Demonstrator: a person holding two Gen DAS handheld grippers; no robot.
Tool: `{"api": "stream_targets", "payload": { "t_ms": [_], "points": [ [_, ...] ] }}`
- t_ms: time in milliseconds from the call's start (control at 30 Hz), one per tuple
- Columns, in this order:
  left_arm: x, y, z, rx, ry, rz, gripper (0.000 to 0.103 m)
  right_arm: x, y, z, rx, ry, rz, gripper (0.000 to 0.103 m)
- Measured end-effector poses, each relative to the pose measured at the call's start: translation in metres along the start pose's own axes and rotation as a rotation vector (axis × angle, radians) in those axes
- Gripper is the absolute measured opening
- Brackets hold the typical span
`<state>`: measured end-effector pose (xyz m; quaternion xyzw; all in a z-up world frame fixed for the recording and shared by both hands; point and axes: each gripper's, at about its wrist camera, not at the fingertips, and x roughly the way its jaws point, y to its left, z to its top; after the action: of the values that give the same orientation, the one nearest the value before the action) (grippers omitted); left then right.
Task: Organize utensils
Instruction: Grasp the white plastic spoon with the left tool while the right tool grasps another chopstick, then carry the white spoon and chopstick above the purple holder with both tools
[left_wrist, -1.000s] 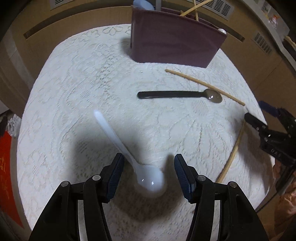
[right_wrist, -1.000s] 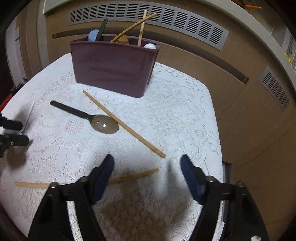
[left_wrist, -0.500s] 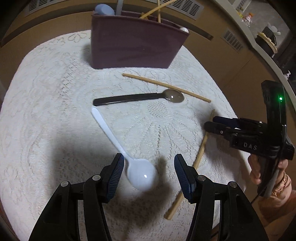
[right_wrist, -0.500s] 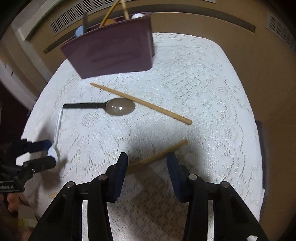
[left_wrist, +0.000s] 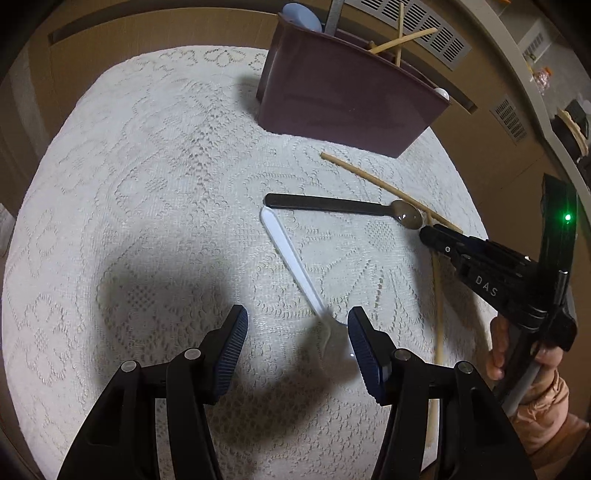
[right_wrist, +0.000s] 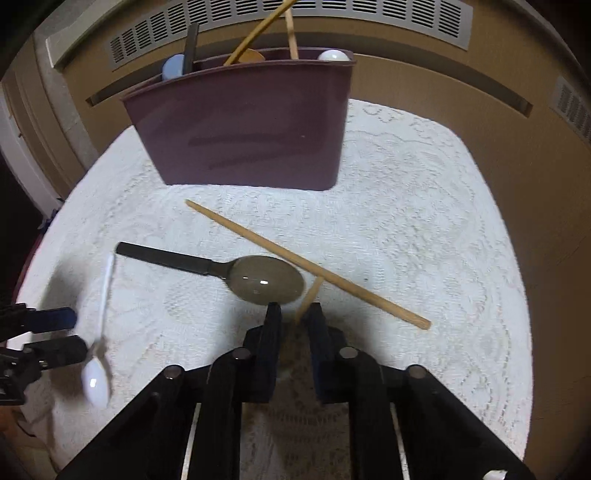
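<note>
- Two grippers work over a white lace tablecloth (left_wrist: 155, 177); the left gripper (left_wrist: 295, 334), at the bottom centre of its own view, stands released with its jaws wide apart.
- Between those jaws, close to the right-hand one, lies the blurred bowl of a white spoon (left_wrist: 291, 264), whose handle runs up and left toward the frame's middle.
- In the right wrist view that white spoon (right_wrist: 99, 354) sits at the lower left, with the left gripper's fingers (right_wrist: 55, 319) on either side of its neck; whether they touch it I cannot tell.
- The right gripper (right_wrist: 293, 319), bottom centre of its view, is clenched on a wooden chopstick (right_wrist: 309, 297), whose short tip pokes up between the nearly closed jaws.
- From the left wrist view the same chopstick (left_wrist: 437, 314) runs down the right side of the frame from the right gripper (left_wrist: 428, 232).
- A second chopstick (right_wrist: 306, 264) lies diagonally across the cloth in mid-frame, and the held tip looks to reach it.
- A black-handled spoon (right_wrist: 236, 275) rests just left of the held chopstick, its bowl near the right gripper's jaws.
- A maroon utensil holder (right_wrist: 243, 125) stands upright in the upper centre, already holding chopsticks and spoon ends.
</note>
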<state>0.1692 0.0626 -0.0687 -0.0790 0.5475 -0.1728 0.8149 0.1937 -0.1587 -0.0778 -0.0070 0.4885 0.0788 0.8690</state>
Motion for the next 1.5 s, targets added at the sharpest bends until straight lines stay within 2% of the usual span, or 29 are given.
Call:
{"api": "stream_targets", "payload": {
  "t_ms": [100,300,433,533,600,700,967,1167,1333,1500],
  "points": [
    [-0.001,-0.002,0.0,0.007,0.005,0.0,0.057,-0.01,0.001,-0.002,-0.002,-0.019,0.055,0.005],
    [0.004,-0.006,0.011,0.003,0.012,0.047,0.057,-0.025,0.003,-0.004,-0.023,-0.053,0.059,0.005],
    [0.015,-0.011,0.024,0.01,0.057,0.063,0.056,-0.029,0.003,-0.008,-0.035,-0.065,0.055,0.005],
    [0.022,-0.016,0.034,0.019,0.071,0.094,0.047,-0.03,0.001,-0.012,-0.042,-0.074,0.037,0.005],
    [0.028,-0.023,0.039,0.06,0.077,0.118,0.024,-0.031,0.0,-0.015,-0.052,-0.081,0.026,0.005],
    [0.035,-0.037,0.043,0.128,0.078,0.141,0.01,-0.034,-0.001,-0.018,-0.057,-0.085,0.031,0.005],
    [0.025,-0.053,0.036,0.184,-0.011,0.153,0.01,-0.042,-0.006,-0.018,-0.037,-0.072,0.07,0.005],
    [0.001,-0.053,0.029,0.176,-0.091,0.097,0.01,-0.049,-0.004,-0.017,-0.013,-0.065,0.108,0.005],
    [-0.022,-0.057,0.022,0.203,-0.174,0.105,0.01,-0.064,0.002,-0.015,-0.021,-0.092,0.105,0.005],
    [-0.041,-0.056,0.015,0.186,-0.212,0.072,0.01,-0.081,0.002,-0.013,-0.023,-0.117,0.109,0.005]
  ]
}}
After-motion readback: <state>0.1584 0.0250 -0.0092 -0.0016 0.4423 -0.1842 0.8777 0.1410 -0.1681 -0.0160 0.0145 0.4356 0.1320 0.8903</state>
